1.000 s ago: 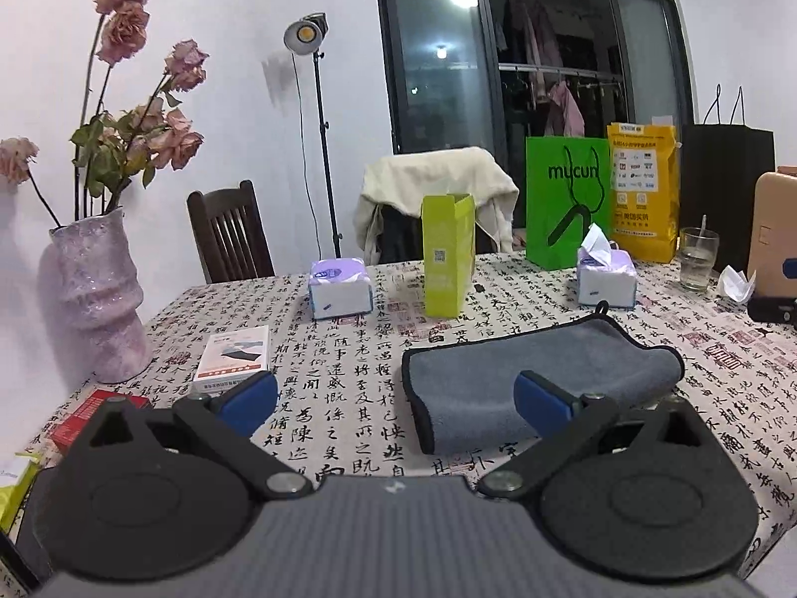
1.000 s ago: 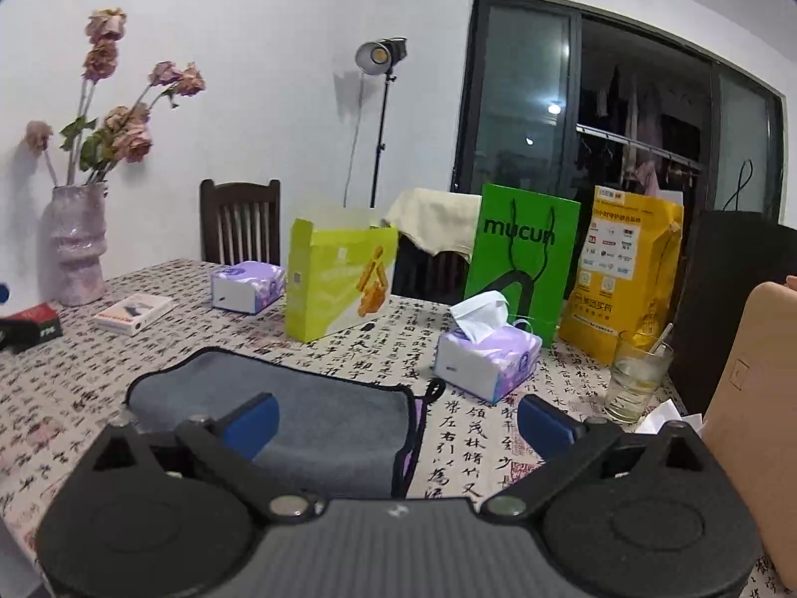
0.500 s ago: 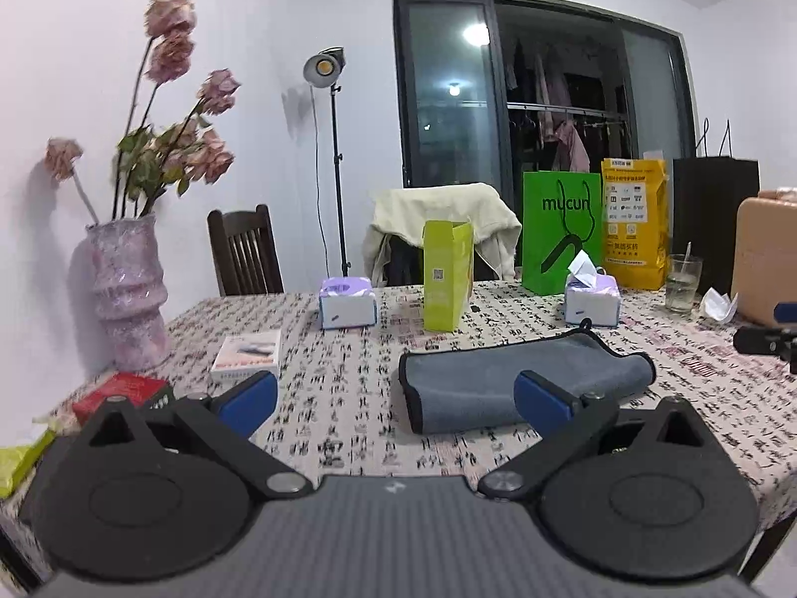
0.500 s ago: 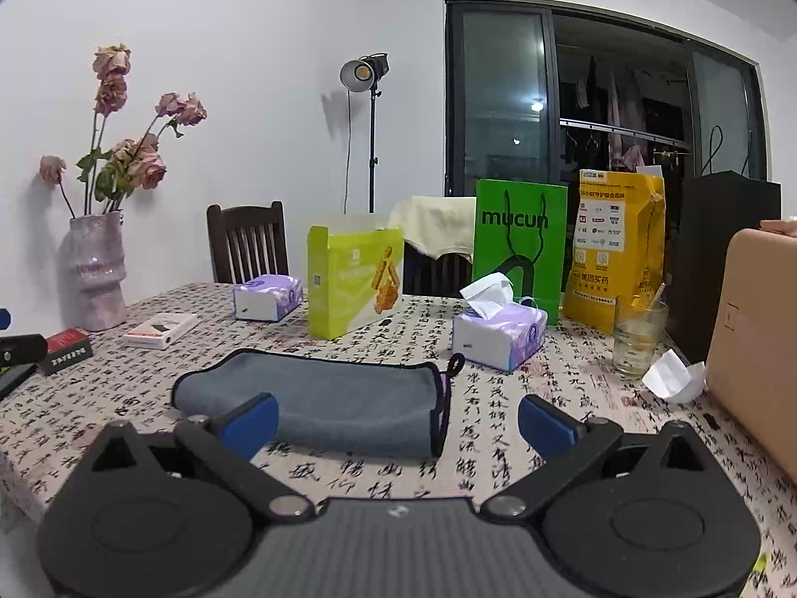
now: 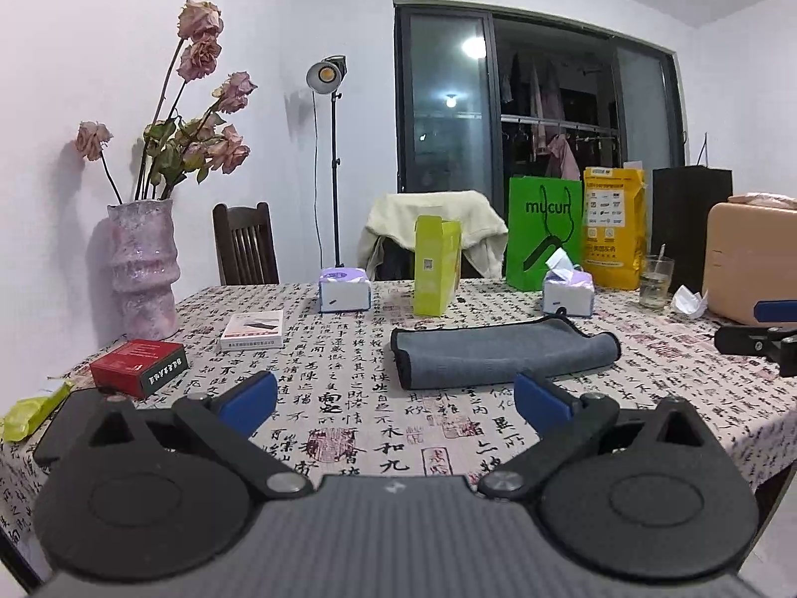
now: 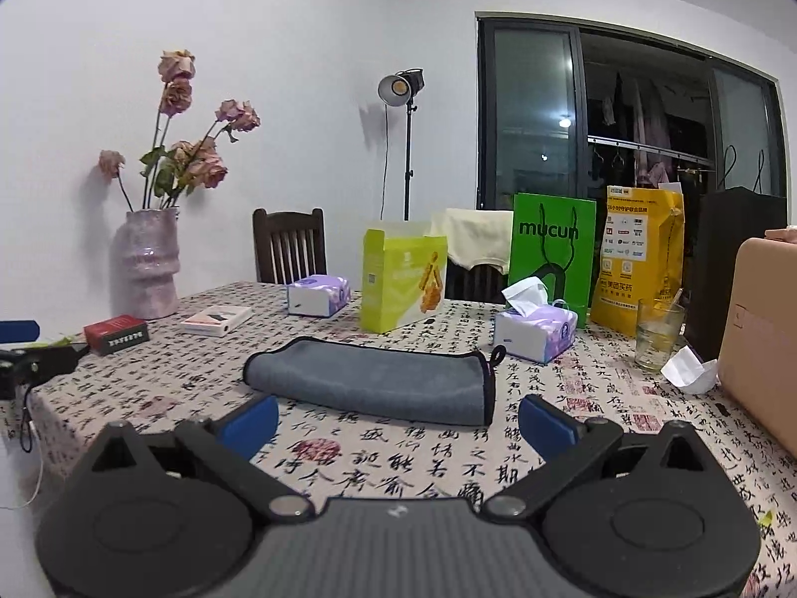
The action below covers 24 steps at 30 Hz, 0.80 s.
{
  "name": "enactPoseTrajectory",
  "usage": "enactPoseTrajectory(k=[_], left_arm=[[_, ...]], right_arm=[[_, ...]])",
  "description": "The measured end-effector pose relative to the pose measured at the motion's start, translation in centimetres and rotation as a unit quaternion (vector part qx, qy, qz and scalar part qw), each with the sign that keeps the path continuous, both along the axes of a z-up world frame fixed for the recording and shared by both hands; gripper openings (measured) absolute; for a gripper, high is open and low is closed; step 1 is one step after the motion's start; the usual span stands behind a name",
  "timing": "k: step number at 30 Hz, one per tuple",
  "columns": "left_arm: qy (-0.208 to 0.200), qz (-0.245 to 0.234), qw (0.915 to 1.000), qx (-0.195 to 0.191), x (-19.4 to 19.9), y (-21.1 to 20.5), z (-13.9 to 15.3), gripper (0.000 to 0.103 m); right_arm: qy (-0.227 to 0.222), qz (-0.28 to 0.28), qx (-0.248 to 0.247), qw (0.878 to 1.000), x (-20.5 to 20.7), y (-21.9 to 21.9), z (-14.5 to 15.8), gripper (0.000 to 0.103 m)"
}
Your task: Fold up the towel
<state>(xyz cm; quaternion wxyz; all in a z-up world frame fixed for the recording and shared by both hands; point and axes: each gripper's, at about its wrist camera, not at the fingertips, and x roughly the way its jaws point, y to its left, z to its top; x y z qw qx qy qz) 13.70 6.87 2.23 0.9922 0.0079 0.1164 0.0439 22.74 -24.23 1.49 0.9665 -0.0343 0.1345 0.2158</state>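
A grey towel (image 5: 503, 355) with a dark hem lies folded into a long flat bundle on the calligraphy-print tablecloth (image 5: 348, 398). It also shows in the right wrist view (image 6: 371, 379), with a hanging loop at its right end. My left gripper (image 5: 396, 401) is open and empty, held back from the towel near the table's front edge. My right gripper (image 6: 398, 421) is open and empty, also short of the towel. The right gripper's tip shows at the far right of the left wrist view (image 5: 757, 334).
On the table stand a pink vase of dried roses (image 5: 142, 269), a red box (image 5: 139, 368), a white box (image 5: 253, 330), two tissue packs (image 5: 344, 289) (image 6: 535, 331), a lime carton (image 5: 436, 271), green and yellow bags (image 5: 545, 231), a glass (image 6: 657, 341) and a tan case (image 6: 762, 344).
Both grippers have drawn back and away from the towel toward the table's front edge. The towel stays folded on the table. Both stay open.
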Motion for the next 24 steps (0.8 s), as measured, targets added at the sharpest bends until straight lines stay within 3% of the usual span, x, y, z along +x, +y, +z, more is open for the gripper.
enactPoseTrajectory(k=[24], left_arm=[[-0.045, -0.036, 0.9982, 0.017, -5.4, -2.3, 1.2, 0.103]], right_arm=[[-0.014, 0.008, 0.012, 1.0, -7.4, -1.1, 0.0, 0.103]])
